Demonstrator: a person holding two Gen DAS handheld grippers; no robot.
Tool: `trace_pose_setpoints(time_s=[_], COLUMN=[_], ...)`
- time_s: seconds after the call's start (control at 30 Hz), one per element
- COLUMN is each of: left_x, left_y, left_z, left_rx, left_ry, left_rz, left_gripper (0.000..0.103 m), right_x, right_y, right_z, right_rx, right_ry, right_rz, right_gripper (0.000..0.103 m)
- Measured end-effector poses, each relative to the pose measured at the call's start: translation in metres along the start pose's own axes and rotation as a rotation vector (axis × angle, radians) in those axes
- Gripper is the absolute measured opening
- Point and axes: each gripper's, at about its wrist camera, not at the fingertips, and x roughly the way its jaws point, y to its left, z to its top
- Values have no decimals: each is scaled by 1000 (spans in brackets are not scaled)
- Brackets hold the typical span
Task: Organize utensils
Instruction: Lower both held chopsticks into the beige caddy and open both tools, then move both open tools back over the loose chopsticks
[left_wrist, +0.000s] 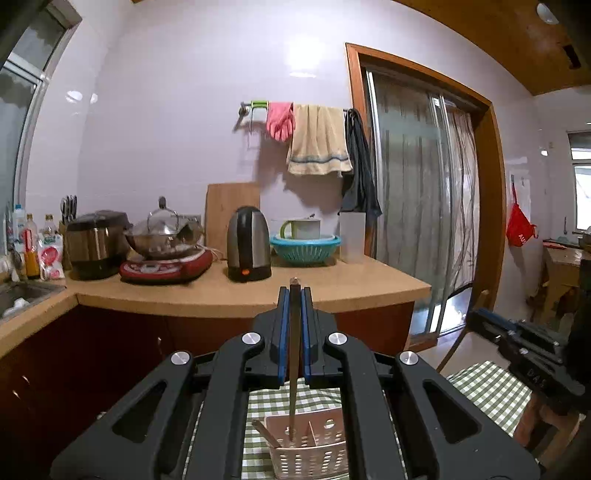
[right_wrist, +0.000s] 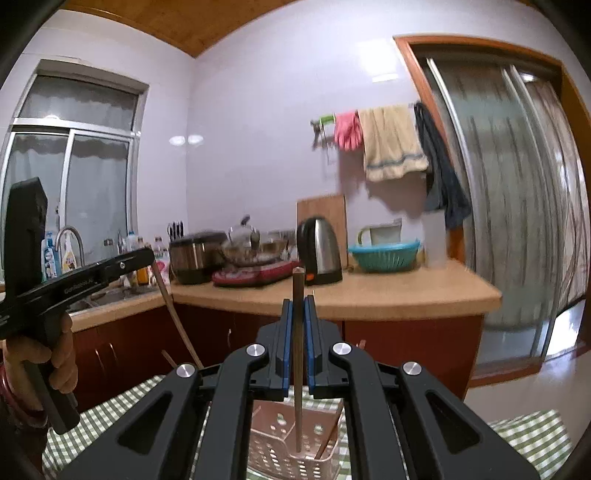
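Chopsticks are what I'm handling here, one in each gripper. My left gripper (left_wrist: 294, 291) is clamping its blue pads together on a dark chopstick (left_wrist: 293, 369), which is standing nearly upright between the fingers, its top poking just above the tips and its lower end reaching down into the pink perforated utensil basket (left_wrist: 308, 448). That basket is sitting on a green-and-white checked cloth (left_wrist: 487, 391) directly under my grippers, and I'm seeing another wooden stick (left_wrist: 266, 432) lying slanted inside its left compartment.

My right gripper (right_wrist: 298, 301) is doing the same: fingers pressed together on a second chopstick (right_wrist: 297, 354), held upright, its squared top standing clear above the fingertips and its lower end dipping into the basket (right_wrist: 273, 446). From this side I'm also catching the left gripper (right_wrist: 146, 254) out at the left edge, a hand (right_wrist: 55, 354) wrapped around its grip, with its chopstick (right_wrist: 177, 317) slanting down from the tip toward the cloth.

Beyond the basket, I'm looking across at a kitchen counter (left_wrist: 332, 291) well apart from my work: a kettle (left_wrist: 248, 243), a teal colander (left_wrist: 305, 247), a rice cooker (left_wrist: 96, 243). The right view is smeared toward the door side, so finer detail there I cannot tell.
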Motion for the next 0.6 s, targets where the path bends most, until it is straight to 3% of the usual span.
trace_pose_setpoints(time_s=[0.37, 0.47, 0.53, 0.6], left_x=[47, 49, 46, 37], left_y=[5, 8, 9, 10], left_z=[-53, -58, -59, -60], left_rx=[-24, -30, -33, -37], left_ry=[145, 172, 174, 176], left_rz=[-7, -1, 3, 6], left_gripper=[9, 28, 43, 49], right_x=[34, 28, 22, 14], right_y=[-1, 0, 2, 4], right_z=[-44, -44, -40, -36], right_rx=[9, 10, -6, -20], right_ry=[141, 132, 122, 115], right_rz=[-19, -38, -55, -65], right_gripper=[9, 42, 48, 51])
